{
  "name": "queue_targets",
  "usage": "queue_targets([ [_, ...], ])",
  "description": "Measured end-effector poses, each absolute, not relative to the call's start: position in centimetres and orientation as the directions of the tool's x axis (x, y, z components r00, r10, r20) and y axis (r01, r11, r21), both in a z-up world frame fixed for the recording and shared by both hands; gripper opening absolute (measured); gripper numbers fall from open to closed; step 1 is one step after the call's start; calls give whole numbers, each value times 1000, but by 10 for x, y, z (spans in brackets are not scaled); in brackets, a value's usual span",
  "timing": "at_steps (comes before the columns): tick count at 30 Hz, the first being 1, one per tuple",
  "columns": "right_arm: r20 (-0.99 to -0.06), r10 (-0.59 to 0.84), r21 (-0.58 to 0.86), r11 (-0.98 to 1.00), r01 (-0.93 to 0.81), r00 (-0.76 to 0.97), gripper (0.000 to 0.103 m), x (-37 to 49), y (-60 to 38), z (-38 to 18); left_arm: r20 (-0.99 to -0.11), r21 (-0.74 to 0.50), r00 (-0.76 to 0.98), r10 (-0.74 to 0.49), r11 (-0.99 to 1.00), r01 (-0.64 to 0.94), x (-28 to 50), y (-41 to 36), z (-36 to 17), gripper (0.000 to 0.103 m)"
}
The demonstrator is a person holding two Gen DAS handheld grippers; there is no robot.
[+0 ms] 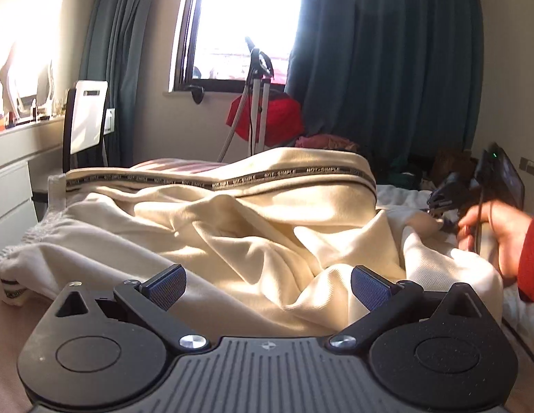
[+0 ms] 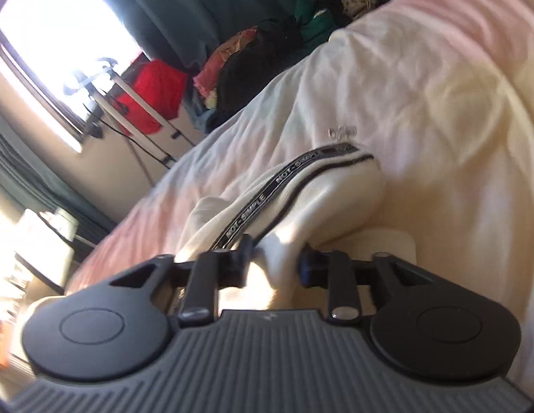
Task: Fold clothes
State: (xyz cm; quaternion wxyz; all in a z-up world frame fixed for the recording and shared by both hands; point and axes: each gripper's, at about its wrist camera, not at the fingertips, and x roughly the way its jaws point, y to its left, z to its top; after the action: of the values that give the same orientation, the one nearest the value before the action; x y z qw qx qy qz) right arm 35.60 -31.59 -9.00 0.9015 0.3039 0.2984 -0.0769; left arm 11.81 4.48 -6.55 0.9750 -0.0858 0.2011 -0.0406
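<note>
A cream garment with a black lettered stripe lies crumpled on the bed in the left wrist view. My left gripper is open just above its near folds and holds nothing. My right gripper is shut on a bunched end of the same cream garment, where the lettered stripe runs up to the fingers. The right gripper also shows at the right of the left wrist view, held by a hand in a red sleeve.
The bed has a white and pink cover. A white chair and a desk stand at the left. A stand with a red cloth is below the window. Piled clothes lie beyond the bed by dark curtains.
</note>
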Motion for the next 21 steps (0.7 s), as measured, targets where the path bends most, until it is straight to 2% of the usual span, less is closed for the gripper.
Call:
queue_targets([
  [1, -592, 6, 441, 839, 318, 806, 9, 369, -309, -78, -398, -200, 910, -117, 979, 38, 123, 47, -70, 103],
  [5, -507, -54, 300, 925, 235, 860, 7, 422, -287, -17, -449, -265, 884, -130, 964, 7, 142, 58, -86, 103],
  [8, -402, -101, 227, 952, 206, 910, 7, 452, -276, 22, -461, -309, 877, -131, 951, -20, 150, 67, -94, 103],
  [11, -325, -199, 157, 953, 261, 924, 7, 471, -275, 38, -468, -291, 875, -123, 956, -21, 152, 66, -97, 103],
  [14, -356, -272, 146, 929, 341, 894, 10, 481, -292, 29, -474, -263, 873, -116, 965, -15, 152, 61, -99, 103],
  [16, -420, -264, 165, 919, 359, 868, 14, 482, -308, 18, -473, -249, 874, -117, 968, -5, 150, 58, -98, 103],
  [17, -454, -249, 168, 919, 357, 855, 19, 478, -316, 12, -472, -253, 873, -123, 967, 0, 150, 57, -97, 103],
  [18, -474, -233, 170, 922, 348, 849, 35, 472, -323, 6, -472, -260, 872, -131, 966, 4, 149, 56, -96, 103],
  [19, -486, -217, 173, 926, 337, 847, 47, 465, -329, 1, -471, -266, 871, -138, 964, 9, 148, 56, -95, 103],
  [20, -492, -207, 174, 928, 329, 846, 70, 455, -336, -4, -471, -262, 871, -138, 965, 11, 147, 54, -94, 103],
  [21, -500, -206, 170, 929, 329, 841, 85, 443, -342, -9, -472, -256, 871, -136, 967, 13, 146, 52, -93, 103],
])
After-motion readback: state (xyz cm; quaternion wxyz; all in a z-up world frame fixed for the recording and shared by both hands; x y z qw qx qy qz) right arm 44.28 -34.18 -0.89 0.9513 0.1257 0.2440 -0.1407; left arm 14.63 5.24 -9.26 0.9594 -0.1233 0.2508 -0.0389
